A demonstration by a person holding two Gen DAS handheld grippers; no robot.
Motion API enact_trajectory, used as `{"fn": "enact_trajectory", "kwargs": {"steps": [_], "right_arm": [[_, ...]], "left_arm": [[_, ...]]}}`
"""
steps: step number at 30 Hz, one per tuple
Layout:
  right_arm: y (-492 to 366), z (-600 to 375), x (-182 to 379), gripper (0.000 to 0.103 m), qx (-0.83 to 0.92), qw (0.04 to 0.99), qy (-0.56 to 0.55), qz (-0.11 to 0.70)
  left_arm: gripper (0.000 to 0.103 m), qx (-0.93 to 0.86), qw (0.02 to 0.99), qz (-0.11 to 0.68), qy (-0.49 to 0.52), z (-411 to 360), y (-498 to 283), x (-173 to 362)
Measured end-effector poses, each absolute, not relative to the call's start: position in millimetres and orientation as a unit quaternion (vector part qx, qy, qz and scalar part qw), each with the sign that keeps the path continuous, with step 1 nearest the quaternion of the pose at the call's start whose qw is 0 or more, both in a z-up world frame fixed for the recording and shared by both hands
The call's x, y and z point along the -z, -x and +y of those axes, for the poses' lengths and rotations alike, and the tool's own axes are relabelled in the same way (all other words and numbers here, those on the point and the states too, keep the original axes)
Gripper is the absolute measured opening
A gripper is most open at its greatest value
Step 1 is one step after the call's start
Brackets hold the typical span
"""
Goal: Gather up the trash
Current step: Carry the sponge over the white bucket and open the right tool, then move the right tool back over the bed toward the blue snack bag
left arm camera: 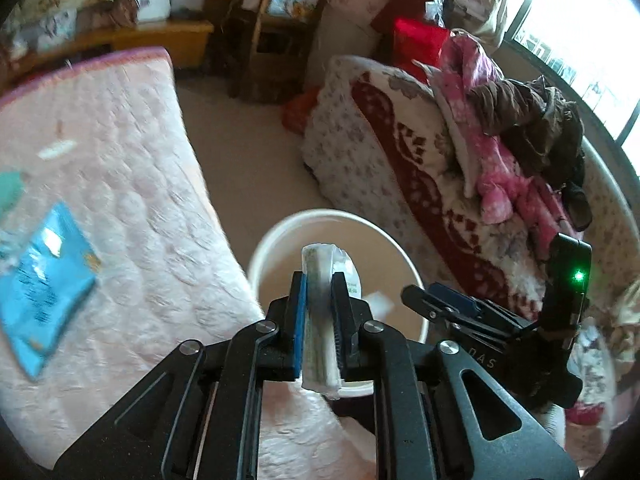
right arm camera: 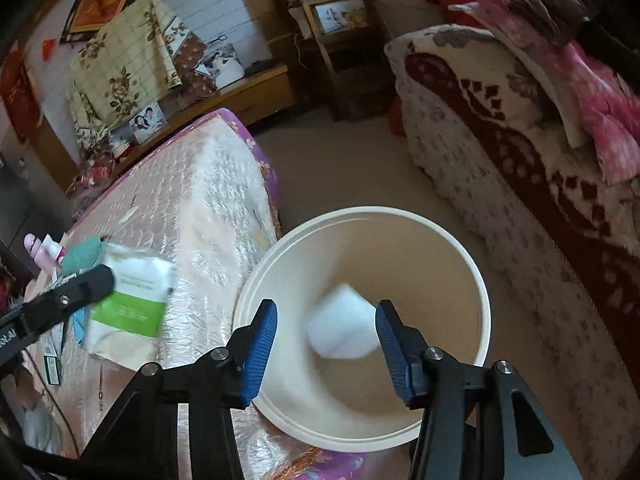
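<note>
Right wrist view shows your right gripper with its blue pads spread wide and nothing between them, poised above the white bin that stands on the floor just beside the mattress. A blurred white scrap sits inside the bin's mouth, between the two pads in the picture but apart from both; the blur suggests it is falling, though you cannot be sure it is not already lying on the bottom. That drop looks done.

Your left gripper is clamped on a pale, flattened wrapper that stands upright between the pads and pokes out past the tips. From the left wrist view it hangs over the near-left part of the bin, so you appear to be at the release step for this piece. The next move calls for you to keep the tips inside the rim's outline, then part the pads and let the wrapper fall; it is light and may cling to a pad, so a small shake could be needed.

More trash waits on the mattress to the left: a blue packet in the left wrist view, and a green-and-white packet in the right wrist view, near the left gripper's arm. Either is a fair next pick for your free right gripper.
</note>
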State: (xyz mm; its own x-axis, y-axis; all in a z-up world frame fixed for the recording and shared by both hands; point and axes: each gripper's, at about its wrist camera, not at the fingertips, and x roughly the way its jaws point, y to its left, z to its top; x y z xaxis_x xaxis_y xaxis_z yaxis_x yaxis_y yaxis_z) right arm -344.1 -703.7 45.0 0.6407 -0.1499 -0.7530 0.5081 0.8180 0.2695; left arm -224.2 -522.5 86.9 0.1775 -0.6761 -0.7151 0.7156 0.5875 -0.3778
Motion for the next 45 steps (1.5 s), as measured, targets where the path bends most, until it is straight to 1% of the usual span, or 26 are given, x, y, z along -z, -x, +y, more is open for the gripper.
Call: {"fn": "enact_trajectory", "kwargs": {"steps": [2,4,7,13,18,22,33,45], "right_arm": [[346,-704,-43,0.052,0.19,0.874,-0.237,0.38],[346,-705,-43,0.054,0.188,0.875,-0.238,0.377],[345,-702,-43,0.055,0.185,0.878,-0.235,0.374],[340,-688,-50,0.055,0.177,0.885,-0.221,0.37],[337,-667,-62,0.056,0.172,0.894,-0.197,0.364],[333,-644,-72,0.067,0.162,0.903,-0.182,0.354],[305,-565,-97,0.067,0.099,0.922,-0.148,0.345],[273,-498,-102,0.07,0.041,0.925,-0.116,0.359]], "left_arm": [[0.025,0.447,0.769,0.456,-0.027,-521,224,-84],[0.028,0.44,0.774,0.455,-0.029,-517,223,-84],[0.029,0.433,0.777,0.457,-0.026,-505,221,-86],[0.029,0.391,0.809,0.435,-0.058,-478,226,-92],[0.029,0.357,0.832,0.421,-0.063,-445,226,-100],[0.029,0.333,0.846,0.411,-0.064,-417,226,-106],[0.029,0.289,0.875,0.382,-0.064,-343,231,-123],[0.029,0.261,0.888,0.377,-0.047,-281,233,-125]]}}
